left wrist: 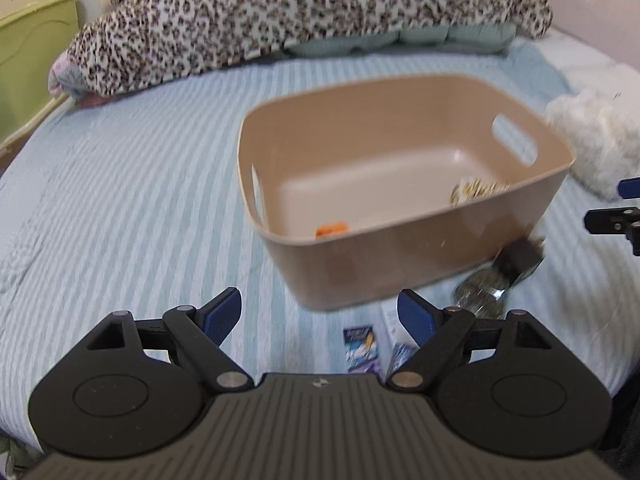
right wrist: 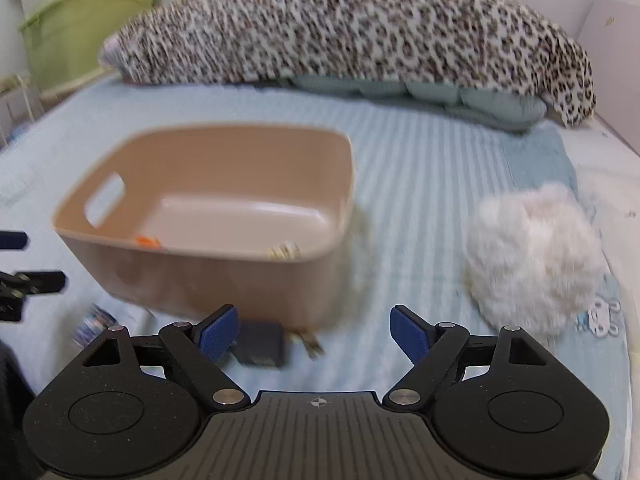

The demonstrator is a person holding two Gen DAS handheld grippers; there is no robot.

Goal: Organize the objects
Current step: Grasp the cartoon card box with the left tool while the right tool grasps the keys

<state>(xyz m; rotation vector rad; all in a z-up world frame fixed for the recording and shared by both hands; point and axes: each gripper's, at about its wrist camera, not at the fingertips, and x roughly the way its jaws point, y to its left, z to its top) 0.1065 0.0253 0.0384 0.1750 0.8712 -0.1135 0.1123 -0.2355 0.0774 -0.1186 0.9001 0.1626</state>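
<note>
A tan plastic bin (left wrist: 420, 248) stands on the striped bed; it also shows in the right wrist view (right wrist: 224, 284). Inside lie a small orange item (left wrist: 331, 229) and a pale patterned item (left wrist: 476, 191). A jar with a black cap (left wrist: 496, 280) lies by the bin's near right corner. Blue packets (left wrist: 362, 350) lie in front of the bin. A dark flat object (right wrist: 260, 344) lies before the bin in the right wrist view. My left gripper (left wrist: 320, 316) is open and empty, short of the bin. My right gripper (right wrist: 312, 330) is open and empty, near the bin's front corner.
A leopard-print blanket (right wrist: 360, 28) and teal pillows (right wrist: 440, 92) lie at the bed's far side. A white fluffy item (right wrist: 532, 264) lies right of the bin. A green piece of furniture (left wrist: 32, 48) stands at the far left.
</note>
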